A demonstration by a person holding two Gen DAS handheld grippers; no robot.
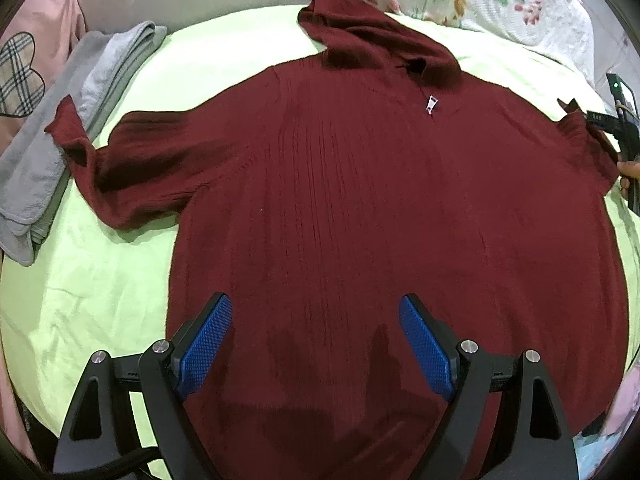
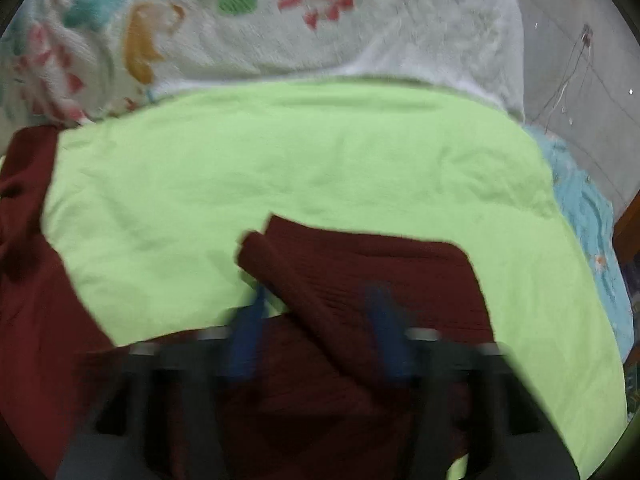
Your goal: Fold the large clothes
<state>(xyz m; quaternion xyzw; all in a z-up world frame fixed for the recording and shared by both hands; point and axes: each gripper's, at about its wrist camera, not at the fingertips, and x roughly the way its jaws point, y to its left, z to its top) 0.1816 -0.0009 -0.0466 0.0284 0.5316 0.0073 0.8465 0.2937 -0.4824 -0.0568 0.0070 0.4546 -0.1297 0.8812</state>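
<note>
A dark red knitted hooded sweater (image 1: 360,184) lies spread flat on the light green bed sheet (image 1: 100,292), hood at the far end, left sleeve stretched out to the left. My left gripper (image 1: 316,312) is open and empty, hovering over the sweater's lower hem. In the blurred right wrist view my right gripper (image 2: 316,312) has its blue fingers (image 2: 248,332) apart over the sweater's right sleeve (image 2: 360,280), whose cuff lies on the sheet (image 2: 300,160). The right gripper also shows at the right edge of the left wrist view (image 1: 616,120), by the sleeve end.
A folded grey garment (image 1: 60,136) lies at the bed's left side, under the left cuff. A floral white blanket (image 2: 240,32) is bunched at the head of the bed. A pink pillow (image 1: 32,60) sits far left. A blue cloth (image 2: 588,224) hangs at the right bed edge.
</note>
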